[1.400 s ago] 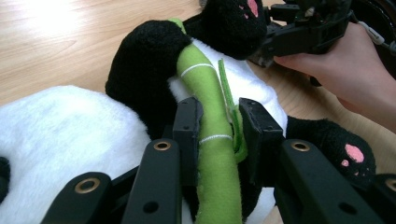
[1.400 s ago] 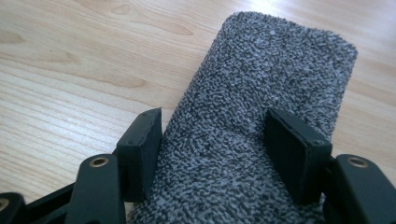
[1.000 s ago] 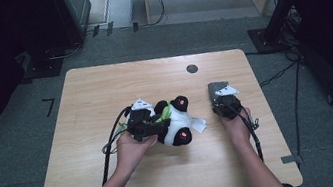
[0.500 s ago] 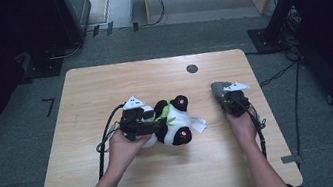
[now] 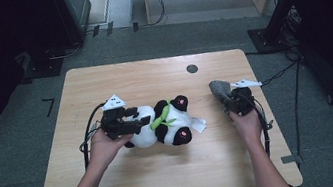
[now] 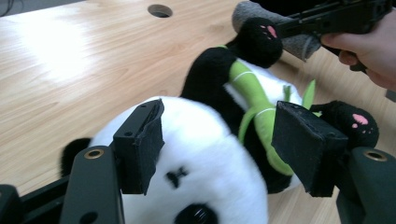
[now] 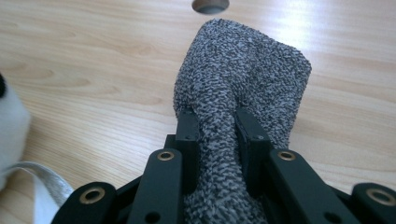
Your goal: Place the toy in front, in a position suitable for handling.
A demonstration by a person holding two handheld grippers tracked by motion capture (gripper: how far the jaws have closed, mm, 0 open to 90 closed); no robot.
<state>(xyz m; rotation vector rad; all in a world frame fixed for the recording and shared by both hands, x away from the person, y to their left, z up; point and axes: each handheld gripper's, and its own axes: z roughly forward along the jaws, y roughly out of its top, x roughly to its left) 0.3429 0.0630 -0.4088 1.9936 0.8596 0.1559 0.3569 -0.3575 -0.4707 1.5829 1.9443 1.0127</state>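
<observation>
Clearly, a soft, light grey sock [image 7: 240,88] is pinched between the fingers of the right gripper [image 7: 215,126], bunched but secure. The toy panda [image 6: 205,154] lies on the table [image 5: 151,75] between the left gripper's [image 6: 229,144] just-widened, released fingers; its plush head would compress, so the firmer middle is better gripped.

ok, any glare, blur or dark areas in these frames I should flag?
High view: the table is evenly lit, but the floor corners at left and right fall to near black. Left gripper view: a glare patch washes out the wood at upper left, and the panda's head is soft up close. Right gripper view: the grey sock is sharp, with glare at top right.
</observation>
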